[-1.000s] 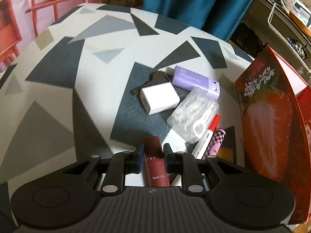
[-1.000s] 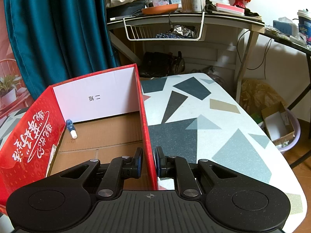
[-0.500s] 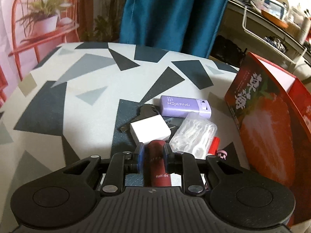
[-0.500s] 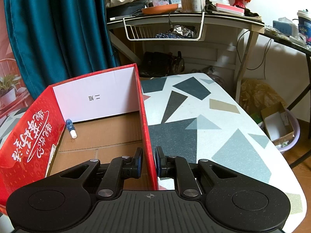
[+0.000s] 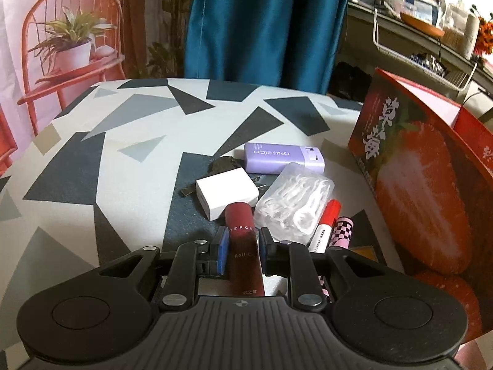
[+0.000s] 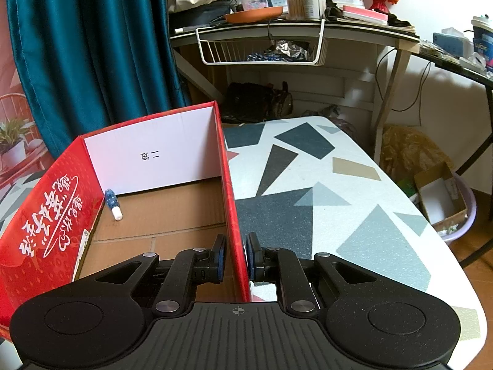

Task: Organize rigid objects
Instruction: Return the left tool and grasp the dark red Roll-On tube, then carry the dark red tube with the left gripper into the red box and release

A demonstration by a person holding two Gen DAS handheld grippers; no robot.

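Observation:
My left gripper (image 5: 242, 240) is shut on a dark red roll-on tube (image 5: 243, 246) and holds it above the patterned table. Just beyond it lie a white charger block (image 5: 226, 195), a purple case (image 5: 283, 158), a clear box of floss picks (image 5: 294, 205), a red-capped marker (image 5: 326, 226) and a pink checkered tube (image 5: 340, 233). The red strawberry box (image 5: 416, 191) stands to the right. My right gripper (image 6: 235, 248) is shut on the right wall of that box (image 6: 229, 191). A small blue and white tube (image 6: 112, 203) lies inside it.
A teal curtain (image 5: 262, 24) hangs behind the table. A red chair with a potted plant (image 5: 71, 49) stands at the far left. A cluttered desk with a wire basket (image 6: 262, 46) stands behind the box. A tub with cardboard (image 6: 443, 200) sits on the floor at the right.
My left gripper has lifted the dark red roll-on tube off the table and tilted up, so more of the room shows. My right gripper has stayed on the box wall.

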